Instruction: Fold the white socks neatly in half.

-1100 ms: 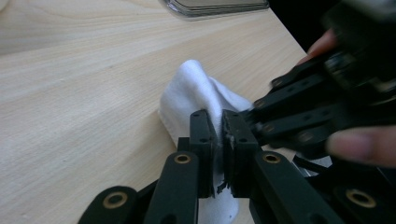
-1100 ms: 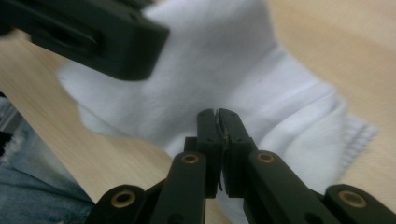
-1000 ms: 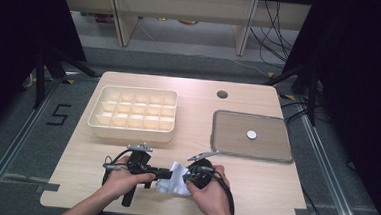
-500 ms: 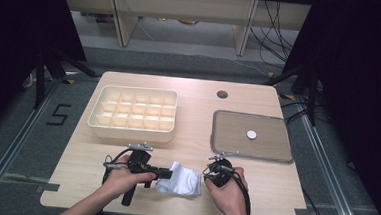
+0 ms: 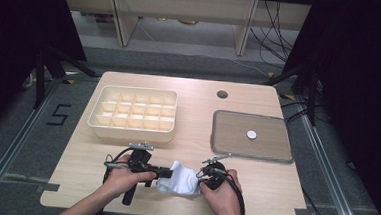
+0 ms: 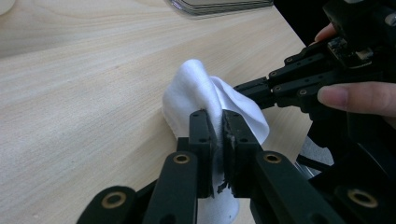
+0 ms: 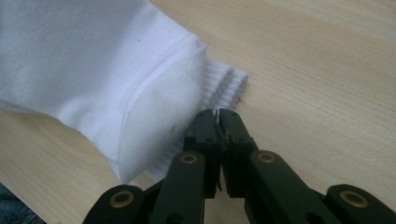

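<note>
My left gripper point(image 5: 167, 172) clamped on the white sock point(image 5: 181, 178) at the table's point(image 5: 194, 90) near edge, my right gripper point(image 5: 200, 174) pinching its ribbed cuff, floor marking "5" point(image 5: 59, 114) far left, compartment box point(image 5: 134, 114) beyond, no label on the sock.

The sock point(image 7: 93, 60) is white knitted cloth, soft and matt, with a ribbed cuff. Under the sock, the table point(image 5: 189, 95) is pale wood with fine grain and a smooth matt finish. The left gripper point(image 6: 219, 128) has matt black jaws with brass-coloured rivets.
</note>
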